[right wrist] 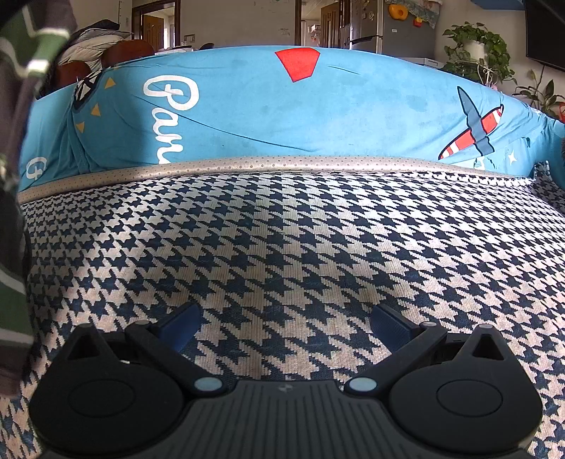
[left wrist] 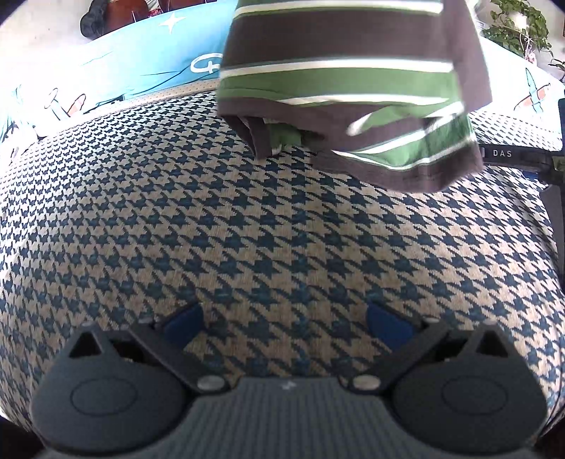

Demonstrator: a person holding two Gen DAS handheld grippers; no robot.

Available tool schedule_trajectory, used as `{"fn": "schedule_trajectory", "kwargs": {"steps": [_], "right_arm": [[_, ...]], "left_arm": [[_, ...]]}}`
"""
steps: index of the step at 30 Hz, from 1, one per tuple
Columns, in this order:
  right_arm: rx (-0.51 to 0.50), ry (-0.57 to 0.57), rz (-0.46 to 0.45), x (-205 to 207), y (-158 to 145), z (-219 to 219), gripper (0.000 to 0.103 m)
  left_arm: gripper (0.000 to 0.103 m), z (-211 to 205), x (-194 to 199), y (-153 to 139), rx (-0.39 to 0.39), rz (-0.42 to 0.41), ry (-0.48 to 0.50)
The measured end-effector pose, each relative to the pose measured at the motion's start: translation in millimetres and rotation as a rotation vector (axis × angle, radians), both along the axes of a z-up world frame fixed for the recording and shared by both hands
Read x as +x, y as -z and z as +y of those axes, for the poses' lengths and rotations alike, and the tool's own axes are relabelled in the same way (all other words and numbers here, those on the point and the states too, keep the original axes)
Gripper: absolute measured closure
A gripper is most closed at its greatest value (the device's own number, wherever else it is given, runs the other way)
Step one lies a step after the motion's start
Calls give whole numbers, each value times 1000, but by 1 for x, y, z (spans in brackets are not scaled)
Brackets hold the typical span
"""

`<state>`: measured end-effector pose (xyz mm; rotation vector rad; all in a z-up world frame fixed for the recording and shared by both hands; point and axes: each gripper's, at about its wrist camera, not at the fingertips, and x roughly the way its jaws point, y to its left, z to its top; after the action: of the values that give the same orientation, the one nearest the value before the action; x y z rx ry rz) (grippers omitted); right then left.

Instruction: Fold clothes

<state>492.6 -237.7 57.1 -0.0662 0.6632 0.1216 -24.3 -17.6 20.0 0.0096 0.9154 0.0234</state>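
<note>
Both tongs gape, holding nothing: left gripper (left wrist: 284,326), right gripper (right wrist: 286,323). Striped shirt (left wrist: 349,88) hangs at 12–1 o'clock over the houndstooth cover (left wrist: 247,219). Folding unstarted; next, probably lay it flat.

A living room seen from a sofa with a houndstooth seat cover

The houndstooth cover (right wrist: 317,240), navy on beige, spreads across the foreground in patchy daylight. Directly behind it rises the backrest under a blue printed sheet (right wrist: 247,106) with white script and a striped plane. Beyond the sheet stand pale walls, brown wooden doors (right wrist: 153,30), a grey fridge (right wrist: 367,24), and, to its right, leafy potted plants (right wrist: 475,49).
</note>
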Motion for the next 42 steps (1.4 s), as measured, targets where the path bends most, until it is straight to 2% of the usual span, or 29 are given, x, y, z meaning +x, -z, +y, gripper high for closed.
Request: {"fn": "schedule_trajectory", "kwargs": {"steps": [13,22,42], "right_arm": [[0,0,0,0,0,0,0],[0,0,0,0,0,0,0],[-1,0,1,0,0,0,0]], "left_arm": [[0,10,20,0,-5,11,-3],[0,16,18,4,-6,1,-4],[0,3,-36,17,7,-70,-7]]}}
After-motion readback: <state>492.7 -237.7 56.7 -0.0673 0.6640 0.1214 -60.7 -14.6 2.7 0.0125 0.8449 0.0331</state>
